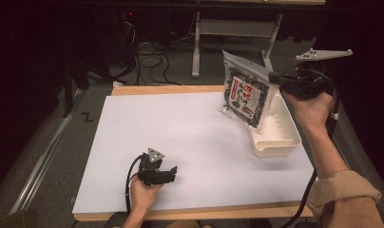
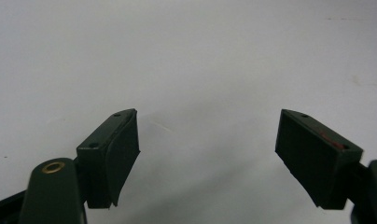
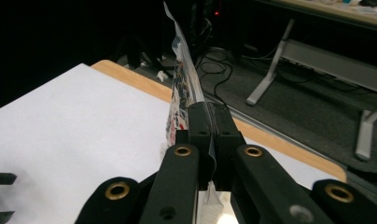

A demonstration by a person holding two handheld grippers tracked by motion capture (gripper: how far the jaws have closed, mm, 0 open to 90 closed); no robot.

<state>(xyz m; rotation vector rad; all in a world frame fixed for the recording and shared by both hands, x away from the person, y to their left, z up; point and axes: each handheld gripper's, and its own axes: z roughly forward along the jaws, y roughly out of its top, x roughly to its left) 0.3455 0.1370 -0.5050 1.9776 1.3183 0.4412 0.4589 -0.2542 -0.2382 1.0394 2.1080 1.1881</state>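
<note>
Our right tool (image 1: 274,76) has its jaws pressed together on the edge of a printed snack pouch (image 1: 245,92), pinching the thin film between them; in the right gripper view the pouch (image 3: 183,79) stands edge-on above the closed jaws. We hold the pouch in the air, hanging tilted above the far end of the white plastic bin (image 1: 281,137) at the right side of the surface (image 1: 180,137) (whether its lower corner touches the bin's rim we cannot tell). Our left tool (image 1: 168,172) rests near the front edge, jaws spread and nothing between them, with bare white sheet ahead of it in the left gripper view. We judge the step in hand to be carrying the pouch, either out of the bin or into it. Next we need a steady grip on that slippery edge and a clear spot to set it down flat.
</note>
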